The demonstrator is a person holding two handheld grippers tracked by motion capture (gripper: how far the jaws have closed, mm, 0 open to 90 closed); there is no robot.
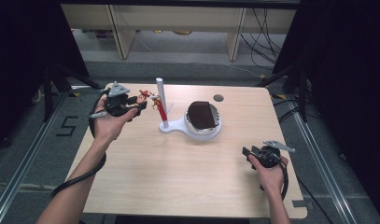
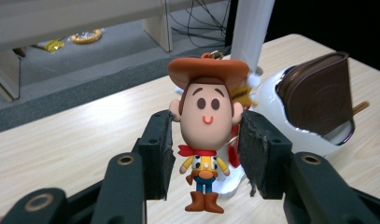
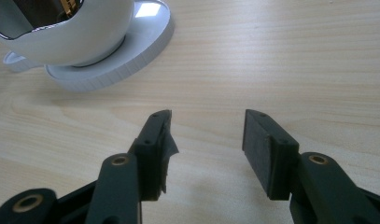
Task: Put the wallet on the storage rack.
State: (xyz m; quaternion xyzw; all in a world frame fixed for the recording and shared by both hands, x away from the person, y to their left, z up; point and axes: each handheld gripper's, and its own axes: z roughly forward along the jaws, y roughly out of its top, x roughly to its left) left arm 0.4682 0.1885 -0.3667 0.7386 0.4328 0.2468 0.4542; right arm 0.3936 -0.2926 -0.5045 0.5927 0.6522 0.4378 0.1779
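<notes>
Forearms and hands come in from the bottom of the high view over a pale wooden bench (image 1: 178, 177). At left, the left gripper (image 1: 131, 106) is lifted above the bench's far left area and holds a small cowboy figure (image 1: 143, 97) close beside a white upright post (image 1: 161, 100). That post rises from a white stand (image 1: 176, 127) whose round bowl carries a dark brown case (image 1: 201, 114). At right, the right gripper (image 1: 251, 152) sits low near the bench's right edge, well apart from the stand

Looking along the left gripper (image 2: 206, 133), the fingers (image 2: 160, 144) close on the sides of the cowboy figure (image 2: 207, 116) at its large head, body and boots hanging free between them. A ring shows at the hat's top. It looks light, hard and smooth, so it may swivel; the head seems the soundest hold

Looking along the right gripper (image 3: 207, 140), the fingers (image 3: 264, 144) stand wide apart and hold nothing, above bare bench (image 3: 271, 60), with the stand (image 3: 99, 65) ahead at left
</notes>
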